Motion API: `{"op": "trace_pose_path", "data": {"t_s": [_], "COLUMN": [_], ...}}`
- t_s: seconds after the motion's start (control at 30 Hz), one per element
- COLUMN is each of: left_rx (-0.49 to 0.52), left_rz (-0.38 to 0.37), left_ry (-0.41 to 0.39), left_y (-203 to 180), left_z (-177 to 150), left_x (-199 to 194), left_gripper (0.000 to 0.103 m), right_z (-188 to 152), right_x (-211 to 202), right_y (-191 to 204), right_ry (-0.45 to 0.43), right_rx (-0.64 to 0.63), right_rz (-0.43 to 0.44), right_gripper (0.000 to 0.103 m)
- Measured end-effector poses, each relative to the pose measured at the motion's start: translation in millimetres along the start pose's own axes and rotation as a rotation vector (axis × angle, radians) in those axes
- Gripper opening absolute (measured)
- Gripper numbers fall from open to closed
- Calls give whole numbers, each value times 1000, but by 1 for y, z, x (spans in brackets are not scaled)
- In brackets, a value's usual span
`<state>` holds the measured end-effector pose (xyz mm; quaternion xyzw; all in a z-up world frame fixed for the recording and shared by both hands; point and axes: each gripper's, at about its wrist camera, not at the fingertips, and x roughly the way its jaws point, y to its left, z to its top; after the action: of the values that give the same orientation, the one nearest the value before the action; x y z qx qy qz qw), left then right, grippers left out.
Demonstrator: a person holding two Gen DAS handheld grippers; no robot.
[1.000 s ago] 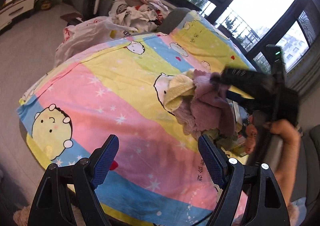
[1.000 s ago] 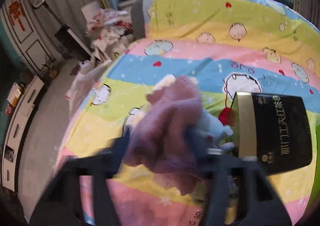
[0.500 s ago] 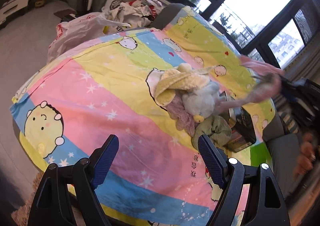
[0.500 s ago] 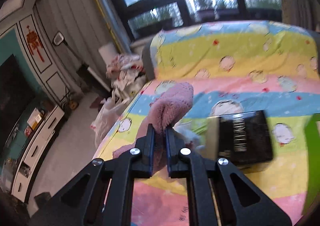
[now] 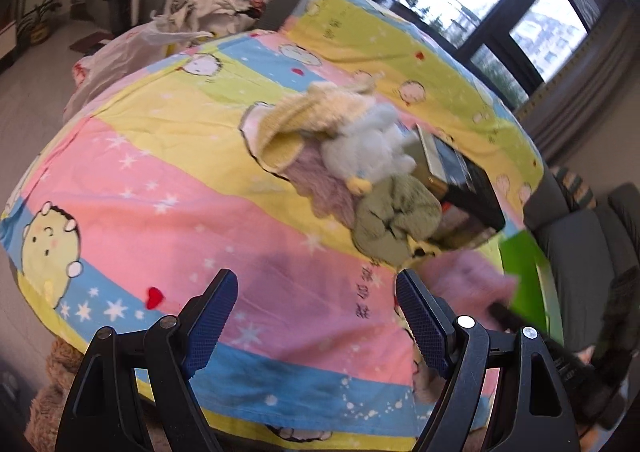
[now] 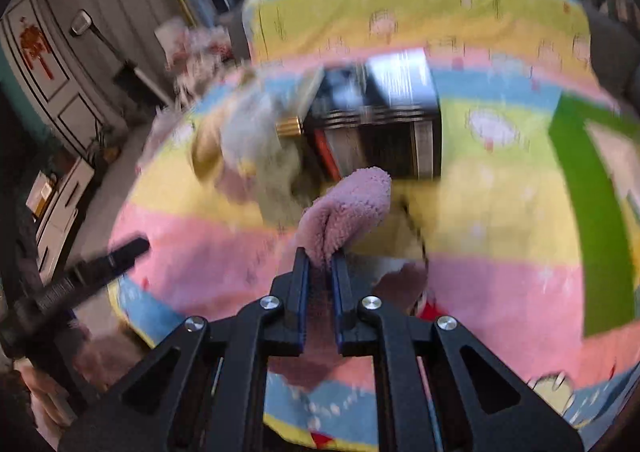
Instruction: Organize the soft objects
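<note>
The right claw (image 6: 320, 258) is clenched on a pink fleece cloth (image 6: 352, 208), which stands up from between the pads above the cartoon-print bed sheet (image 5: 160, 180). The left claw (image 5: 316, 300) is released, its blue pads well apart with nothing between them, over the sheet's near edge. Farther back on the sheet lies a pile: a yellow fleece cloth (image 5: 312, 116), a pale blue plush toy (image 5: 372, 148), a mauve cloth (image 5: 320, 188) and a green cloth (image 5: 396, 220), touching a black box (image 5: 468, 188).
</note>
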<state>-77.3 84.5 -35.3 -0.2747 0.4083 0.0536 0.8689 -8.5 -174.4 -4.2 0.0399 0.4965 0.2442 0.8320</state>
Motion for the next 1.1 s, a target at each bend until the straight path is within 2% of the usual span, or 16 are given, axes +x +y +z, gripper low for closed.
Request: {"op": "trace_pose_path", "data": {"t_s": [0.13, 0.23, 0.3, 0.37, 0.47, 0.57, 0.73, 0.83, 0.9, 0.97, 1.07, 1.1], "left_rx": [50, 100, 127, 141, 158, 191, 276, 321, 348, 374, 420, 416], "left_rz": [-65, -134, -164, -187, -241, -248, -272, -243, -229, -219, -211, -236], "left_ry": [79, 152, 201, 257, 311, 325, 362, 343, 330, 306, 273, 289], "left_y": [-18, -34, -45, -57, -68, -79, -98, -105, -108, -112, -118, -119], "left_z": [-10, -20, -28, -38, -47, -55, -74, -83, -88, -92, -99, -100], "left_x": [12, 24, 35, 46, 55, 57, 62, 65, 66, 65, 67, 70], "left_gripper": [82, 82, 82, 82, 82, 82, 82, 82, 82, 81, 63, 48], "right_z": [-22, -29, -32, -35, -35, -36, -38, -43, -46, -49, -49, -48], "right_x": [12, 16, 14, 7, -15, -29, -12, 6, 15, 22, 30, 31], "right_y": [-4, -16, -26, -32, -43, -57, -67, -68, -67, -64, -61, -60], "right_ry": [86, 130, 156, 143, 75, 38, 70, 115, 139, 150, 148, 143], "right_rx": [-21, 21, 61, 91, 131, 185, 267, 314, 325, 335, 336, 331], "right_rz": [-9, 1, -42, -27, 4, 1, 70, 95, 120, 158, 153, 145], "right_gripper": [12, 15, 26, 56, 72, 81, 81, 80, 75, 66, 55, 52]}}
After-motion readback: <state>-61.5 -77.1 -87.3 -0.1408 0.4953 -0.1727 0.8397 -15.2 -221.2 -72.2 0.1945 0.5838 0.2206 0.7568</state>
